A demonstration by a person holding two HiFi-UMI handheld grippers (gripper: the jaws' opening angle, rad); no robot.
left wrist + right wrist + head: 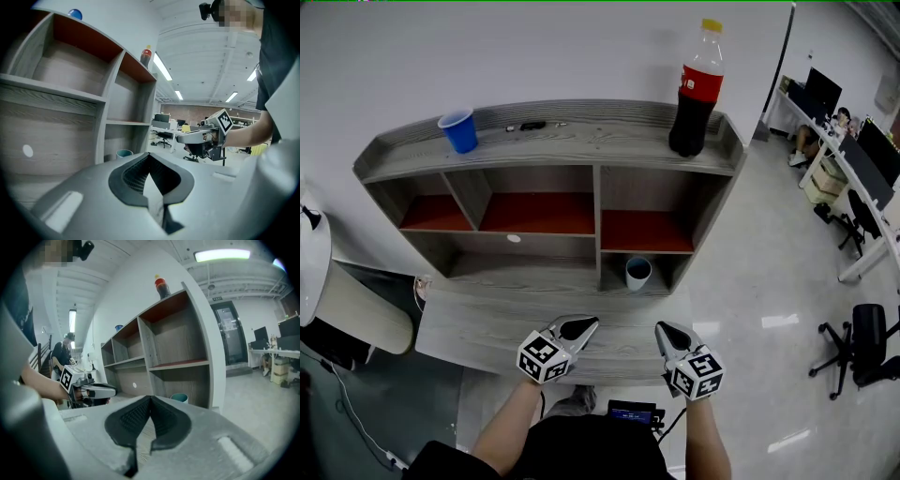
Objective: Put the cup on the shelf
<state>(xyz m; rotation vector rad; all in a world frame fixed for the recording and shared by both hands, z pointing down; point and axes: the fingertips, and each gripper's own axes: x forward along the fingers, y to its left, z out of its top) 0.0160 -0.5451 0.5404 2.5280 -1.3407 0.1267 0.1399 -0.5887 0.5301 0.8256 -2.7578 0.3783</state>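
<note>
A grey wooden shelf unit (581,141) stands on a desk (487,328) against the white wall. A pale teal cup (637,273) sits upright in its lower right compartment and shows small in both gripper views (124,153) (179,398). On the top board at the left stands a blue cup (457,130). My left gripper (581,325) (150,155) and my right gripper (666,330) (151,398) hover side by side over the desk's front edge, apart from both cups. Both are shut and hold nothing.
A cola bottle (694,89) stands on the top board at the right, and small dark items (532,125) lie near its middle. A white cylinder (356,305) lies left of the desk. Office desks and chairs (862,342) fill the floor to the right.
</note>
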